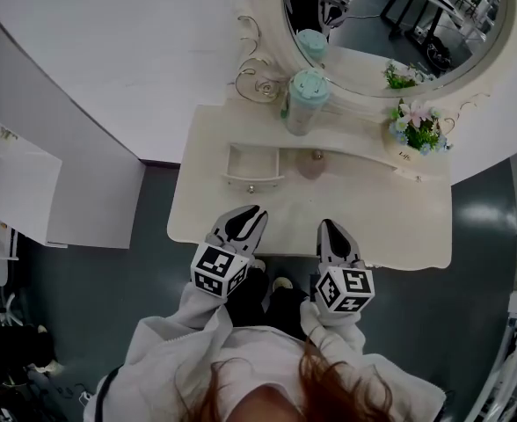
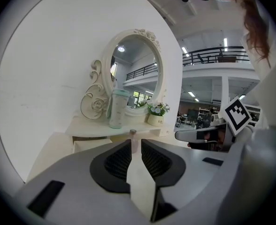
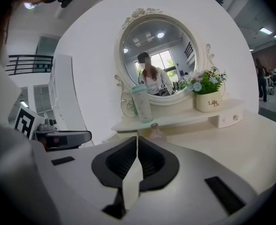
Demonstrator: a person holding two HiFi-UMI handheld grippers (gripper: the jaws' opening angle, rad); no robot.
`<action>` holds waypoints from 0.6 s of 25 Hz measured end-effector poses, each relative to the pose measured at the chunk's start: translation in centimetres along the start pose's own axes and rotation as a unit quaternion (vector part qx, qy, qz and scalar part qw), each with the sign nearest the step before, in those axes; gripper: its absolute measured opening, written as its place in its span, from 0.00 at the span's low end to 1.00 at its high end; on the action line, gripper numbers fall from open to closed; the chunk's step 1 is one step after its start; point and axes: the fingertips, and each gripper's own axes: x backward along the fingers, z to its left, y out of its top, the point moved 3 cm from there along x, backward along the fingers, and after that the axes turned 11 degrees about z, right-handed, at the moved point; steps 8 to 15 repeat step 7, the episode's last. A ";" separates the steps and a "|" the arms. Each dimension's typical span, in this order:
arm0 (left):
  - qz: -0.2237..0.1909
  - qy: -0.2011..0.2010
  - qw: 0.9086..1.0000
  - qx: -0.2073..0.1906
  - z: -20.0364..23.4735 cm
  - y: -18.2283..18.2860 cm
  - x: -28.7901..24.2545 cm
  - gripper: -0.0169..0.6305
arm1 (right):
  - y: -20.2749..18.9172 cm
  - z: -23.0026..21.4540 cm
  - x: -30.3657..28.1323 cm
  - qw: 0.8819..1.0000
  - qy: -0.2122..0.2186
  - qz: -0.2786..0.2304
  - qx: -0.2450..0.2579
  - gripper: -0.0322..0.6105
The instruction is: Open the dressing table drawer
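Note:
The cream dressing table (image 1: 399, 227) carries a small left drawer (image 1: 252, 163) that stands pulled out, its inside showing and its knob (image 1: 251, 188) facing me. The same drawer (image 2: 92, 143) lies just ahead of and left of the jaws in the left gripper view. My left gripper (image 1: 250, 214) hovers over the table's front edge, a short way in front of that knob, open by a narrow gap (image 2: 136, 142) with nothing in it. My right gripper (image 1: 330, 229) hangs beside it to the right, shut and empty (image 3: 137, 138). A second small drawer (image 3: 232, 118) at the shelf's right end is shut.
On the shelf stand a green lidded tumbler (image 1: 305, 101) and a pot of flowers (image 1: 417, 128). A small pink bottle (image 1: 314, 163) sits below the shelf, right of the open drawer. An oval mirror (image 1: 390, 25) rises behind. White walls close in at the left.

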 end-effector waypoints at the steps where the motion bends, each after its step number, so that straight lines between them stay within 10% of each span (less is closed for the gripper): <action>1: 0.000 -0.001 1.000 0.000 0.1 0.0 0.0 0.14 | 0.1 0.1 0.0 1.000 -0.001 0.000 0.000 0.11; 15: -0.002 -0.008 1.000 0.001 0.7 0.4 -0.2 0.14 | 0.5 0.2 -0.4 1.000 -0.007 -0.001 -0.001 0.11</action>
